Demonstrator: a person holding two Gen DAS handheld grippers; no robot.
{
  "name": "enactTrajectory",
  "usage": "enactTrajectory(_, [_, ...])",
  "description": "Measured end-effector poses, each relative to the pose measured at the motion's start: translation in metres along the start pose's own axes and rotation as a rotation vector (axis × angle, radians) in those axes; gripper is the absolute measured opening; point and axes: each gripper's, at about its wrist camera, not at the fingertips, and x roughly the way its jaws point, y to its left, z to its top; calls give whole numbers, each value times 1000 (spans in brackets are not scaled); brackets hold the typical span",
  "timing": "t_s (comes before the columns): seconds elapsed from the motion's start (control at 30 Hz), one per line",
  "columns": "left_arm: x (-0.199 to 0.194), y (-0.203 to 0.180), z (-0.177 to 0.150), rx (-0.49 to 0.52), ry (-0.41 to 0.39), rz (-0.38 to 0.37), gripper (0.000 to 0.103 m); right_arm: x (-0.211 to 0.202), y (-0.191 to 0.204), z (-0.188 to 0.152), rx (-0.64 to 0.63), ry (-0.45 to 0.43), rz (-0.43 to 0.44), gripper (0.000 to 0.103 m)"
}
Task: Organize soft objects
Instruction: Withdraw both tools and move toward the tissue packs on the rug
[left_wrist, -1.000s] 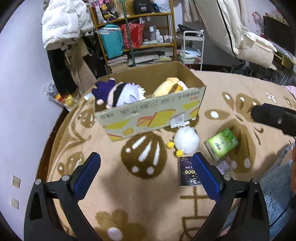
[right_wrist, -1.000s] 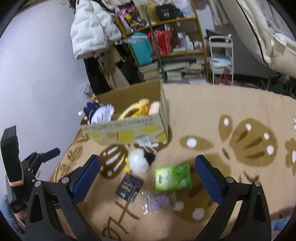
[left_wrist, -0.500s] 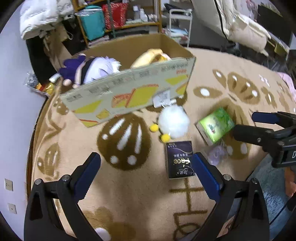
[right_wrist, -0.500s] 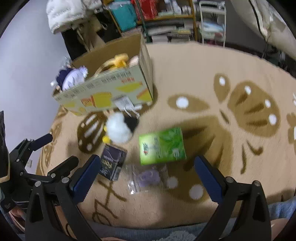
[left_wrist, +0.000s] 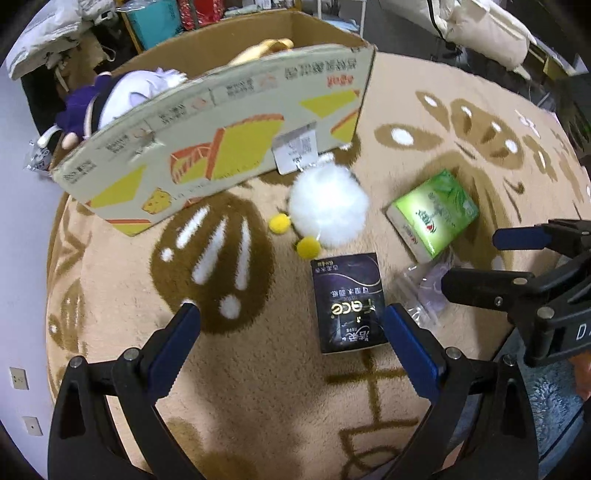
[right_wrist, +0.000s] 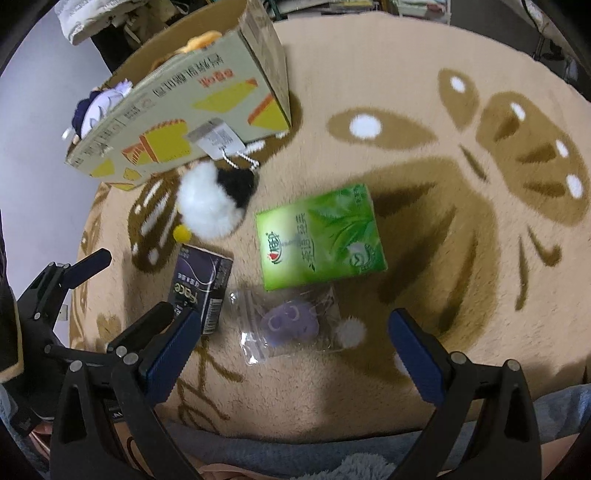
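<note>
A beige plush blanket with brown patterns (left_wrist: 110, 295) covers the surface. At the far left stands an open cardboard box printed with yellow shapes (left_wrist: 221, 147), holding a purple-and-white plush doll (left_wrist: 122, 96) at its left end and a yellow plush (left_wrist: 264, 50) further right. A white paper tag (left_wrist: 295, 149) hangs against the box front. Just below it lies a fluffy white pompom toy with yellow ball feet (left_wrist: 327, 210); the right wrist view shows a black patch on it.

The left gripper (left_wrist: 291, 325) hangs above the blanket, its blue-padded jaws spread wide and empty, with a dark purple tissue pack (left_wrist: 347, 302) lying just inside the right-hand jaw.

Right of that pack sits a clear plastic bag holding a small purple plush (right_wrist: 290, 321), and behind it a green tissue pack (right_wrist: 319, 236). The right gripper (right_wrist: 291, 338) is spread wide and empty, over the clear bag.
</note>
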Motion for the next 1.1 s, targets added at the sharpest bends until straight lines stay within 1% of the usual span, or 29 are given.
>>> enactTrajectory(0.23, [14,-10,1,38,45,-8,98,12,5,2,-6,37,9,103])
enactTrajectory(0.43, [19,-13,1,51,62,-14,98,24,15,4,-28,56,7,103])
enactTrajectory(0.47, [20,-13,1,52,66,-14,98,26,15,4,-25,62,10,97])
enactTrajectory(0.5, [22,-14,1,52,72,-14,98,28,15,4,-18,72,16,94])
enactTrajectory(0.57, [27,-15,1,53,84,-18,98,33,14,5,-3,91,17,93])
enactTrajectory(0.7, [34,-20,3,62,96,-31,98,38,9,8,-3,100,23,93])
enactTrajectory(0.9, [45,-30,6,91,119,-14,98,47,14,9,3,114,15,93])
enactTrajectory(1.07, [50,-30,7,81,122,-13,98,49,18,9,5,113,10,93])
enactTrajectory(1.1, [51,-29,7,79,122,-15,96,50,19,9,2,113,6,93])
